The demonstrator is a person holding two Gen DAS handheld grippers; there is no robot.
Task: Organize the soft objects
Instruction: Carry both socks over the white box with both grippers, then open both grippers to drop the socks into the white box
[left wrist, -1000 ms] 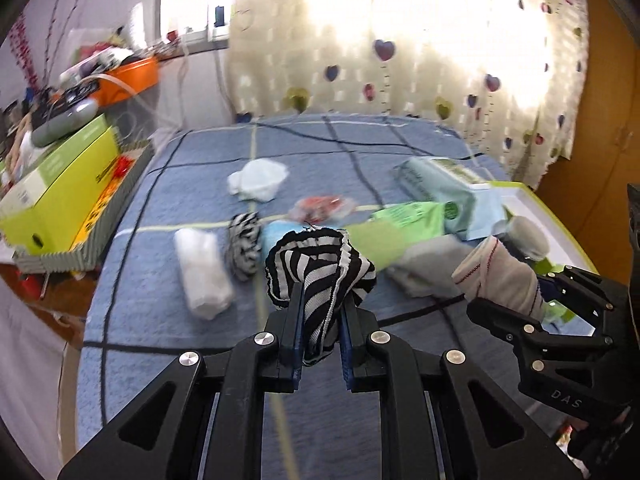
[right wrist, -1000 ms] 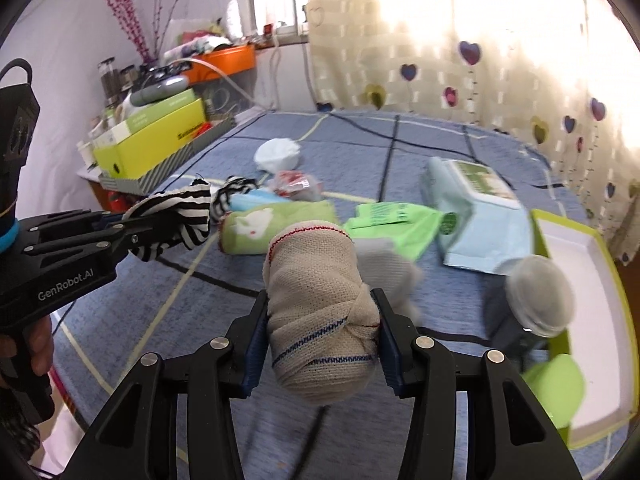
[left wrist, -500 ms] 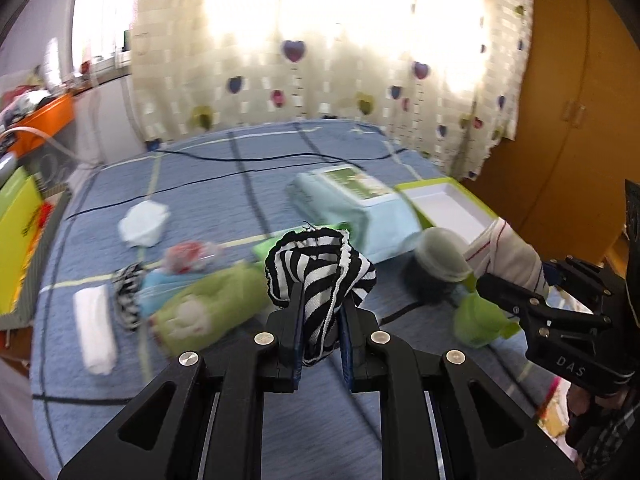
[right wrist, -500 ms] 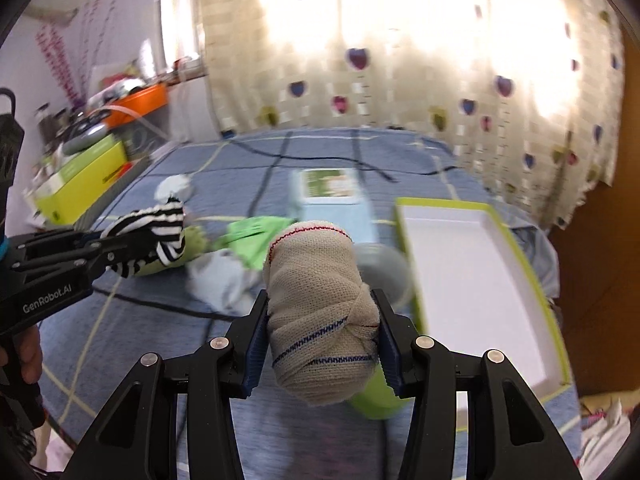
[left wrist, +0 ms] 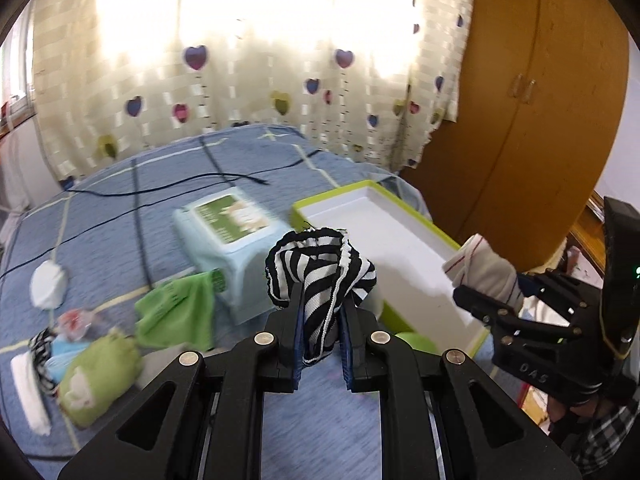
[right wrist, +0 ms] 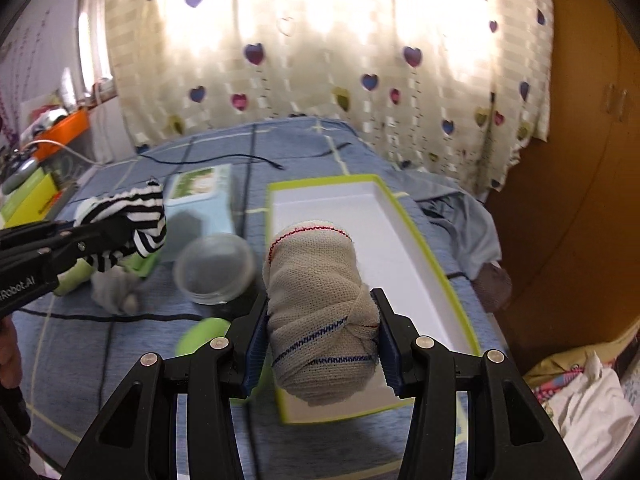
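My left gripper (left wrist: 322, 340) is shut on a black-and-white striped sock (left wrist: 320, 268), held above the blue bed just left of the green-rimmed white tray (left wrist: 384, 236). My right gripper (right wrist: 320, 336) is shut on a rolled beige sock (right wrist: 320, 300) and holds it over the tray's near end (right wrist: 360, 216). The right gripper shows in the left wrist view (left wrist: 476, 300) with the beige sock (left wrist: 484, 270); the left gripper shows in the right wrist view (right wrist: 116, 232) with the striped sock (right wrist: 136, 216).
On the bed lie a light-blue wipes pack (left wrist: 228, 236), a green cloth (left wrist: 176, 316), a green plush roll (left wrist: 100, 376), a white roll (left wrist: 28, 392), a clear round lid (right wrist: 214, 268), a grey sock (right wrist: 114, 288) and a black cable (left wrist: 168, 180). A wooden wardrobe (left wrist: 520, 120) stands right.
Both grippers have swung right with their socks, from over the pile of soft things to the tray. The beige sock is now over the tray's near end.
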